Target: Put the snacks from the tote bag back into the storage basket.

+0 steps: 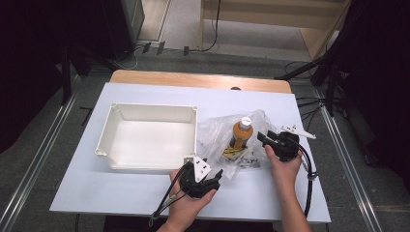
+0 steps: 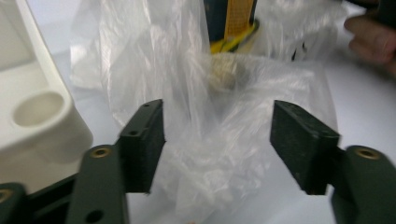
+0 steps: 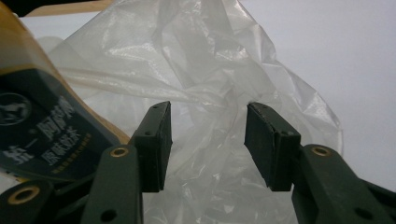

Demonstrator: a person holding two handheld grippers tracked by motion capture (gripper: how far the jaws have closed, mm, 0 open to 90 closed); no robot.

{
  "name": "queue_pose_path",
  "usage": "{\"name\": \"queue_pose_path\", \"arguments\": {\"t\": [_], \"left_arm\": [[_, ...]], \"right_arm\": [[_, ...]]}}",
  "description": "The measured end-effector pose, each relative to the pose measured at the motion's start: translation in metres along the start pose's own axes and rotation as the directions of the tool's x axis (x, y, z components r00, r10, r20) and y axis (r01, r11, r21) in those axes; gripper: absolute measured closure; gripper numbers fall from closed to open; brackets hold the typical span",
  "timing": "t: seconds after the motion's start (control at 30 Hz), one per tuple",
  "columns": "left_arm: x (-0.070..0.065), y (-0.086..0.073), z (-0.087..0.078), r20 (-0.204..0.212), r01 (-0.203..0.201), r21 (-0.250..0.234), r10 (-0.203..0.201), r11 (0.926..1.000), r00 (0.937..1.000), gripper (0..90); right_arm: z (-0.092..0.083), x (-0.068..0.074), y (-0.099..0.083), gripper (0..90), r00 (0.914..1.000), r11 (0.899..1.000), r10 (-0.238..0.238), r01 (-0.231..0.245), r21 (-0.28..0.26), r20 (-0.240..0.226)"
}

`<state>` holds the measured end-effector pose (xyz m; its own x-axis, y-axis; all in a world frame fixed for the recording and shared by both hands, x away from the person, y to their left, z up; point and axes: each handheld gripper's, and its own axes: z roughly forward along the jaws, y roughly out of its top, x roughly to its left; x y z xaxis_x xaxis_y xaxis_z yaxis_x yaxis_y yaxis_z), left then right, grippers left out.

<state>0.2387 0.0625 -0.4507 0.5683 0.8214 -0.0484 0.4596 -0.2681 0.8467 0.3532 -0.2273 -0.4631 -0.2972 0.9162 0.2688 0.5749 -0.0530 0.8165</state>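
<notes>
At three o'clock of the white bin [image 1: 147, 137], both grippers' fingers [image 2: 142, 140] gape around the plastic bag [image 1: 220, 133]; pinching comes next.

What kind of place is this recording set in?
Probably a lab or data-collection room: a white table set between floor rails, loose cables on grey carpet, and dark equipment stands around it.

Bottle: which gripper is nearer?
Right. The right gripper sits just beside the bottle, at the bag. The left gripper is at the bag's near edge, farther off.
</notes>
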Motion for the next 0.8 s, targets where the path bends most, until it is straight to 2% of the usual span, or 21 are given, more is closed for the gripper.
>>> {"name": "queue_pose_path", "arguments": {"t": [0.07,0.1,0.13,0.17,0.2,0.23,0.27,0.3,0.4,0.47,0.53,0.67,0.73,0.8], "left_arm": [[0.000,0.003,0.000,0.004,0.009,-0.013,-0.009,0.9999,1.0000,30.6],[0.000,0.004,0.003,0.005,0.008,-0.001,-0.008,1.0000,1.0000,30.5],[0.000,0.004,0.006,-0.002,0.004,0.017,-0.004,0.9999,1.0000,30.6],[-0.001,0.003,0.009,-0.017,0.002,0.035,-0.001,0.9994,0.9999,33.5],[0.000,0.002,0.013,-0.030,-0.002,0.052,0.004,0.9987,0.9995,38.0],[0.000,0.001,0.015,-0.042,-0.006,0.073,0.009,0.9973,0.9991,45.5],[0.001,0.000,0.017,-0.044,0.000,0.086,0.003,0.9963,0.9990,53.6],[0.003,-0.001,0.019,-0.027,0.011,0.098,-0.008,0.9952,0.9996,63.1],[0.009,-0.004,0.022,0.006,0.025,0.136,-0.026,0.9903,0.9996,83.2],[0.013,-0.005,0.023,0.022,0.033,0.148,-0.036,0.9885,0.9991,90.0],[0.015,-0.005,0.022,0.013,0.025,0.160,-0.027,0.9869,0.9995,90.0],[0.018,-0.007,0.021,0.022,0.019,0.178,-0.024,0.9839,0.9995,90.0],[0.018,-0.008,0.020,0.022,0.002,0.185,-0.007,0.9827,0.9997,90.0],[0.019,-0.008,0.019,0.030,0.003,0.182,-0.009,0.9833,0.9995,90.0]], "right_arm": [[-0.001,0.003,-0.001,53.1,0.9998,1.000,-0.020,0.020,-0.008,0.008],[-0.001,0.005,-0.001,53.9,0.9995,1.000,-0.029,0.029,-0.002,0.016],[-0.001,0.006,-0.002,57.0,0.9987,0.999,-0.045,0.045,0.003,0.024],[0.000,0.007,-0.003,64.0,0.9981,0.998,-0.054,0.053,0.016,0.030],[0.000,0.007,-0.004,71.7,0.9979,0.998,-0.061,0.060,0.030,0.020],[0.001,0.006,-0.005,78.4,0.9982,0.997,-0.059,0.059,0.049,-0.009],[0.002,0.006,-0.006,84.7,0.9983,0.996,-0.053,0.054,0.065,-0.025],[0.003,0.006,-0.007,88.0,0.9980,0.995,-0.062,0.063,0.080,-0.014],[0.004,0.007,-0.011,90.0,0.9941,0.989,-0.106,0.104,0.103,0.019],[0.005,0.004,-0.013,90.0,0.9944,0.989,-0.099,0.094,0.116,0.037],[0.004,0.001,-0.012,90.0,0.9946,0.989,-0.091,0.084,0.125,0.050],[0.003,-0.006,-0.013,90.0,0.9921,0.987,-0.088,0.075,0.142,0.089],[0.003,-0.008,-0.013,90.0,0.9924,0.987,-0.083,0.069,0.143,0.091],[0.003,-0.007,-0.014,90.0,0.9914,0.986,-0.092,0.078,0.146,0.093]]}}
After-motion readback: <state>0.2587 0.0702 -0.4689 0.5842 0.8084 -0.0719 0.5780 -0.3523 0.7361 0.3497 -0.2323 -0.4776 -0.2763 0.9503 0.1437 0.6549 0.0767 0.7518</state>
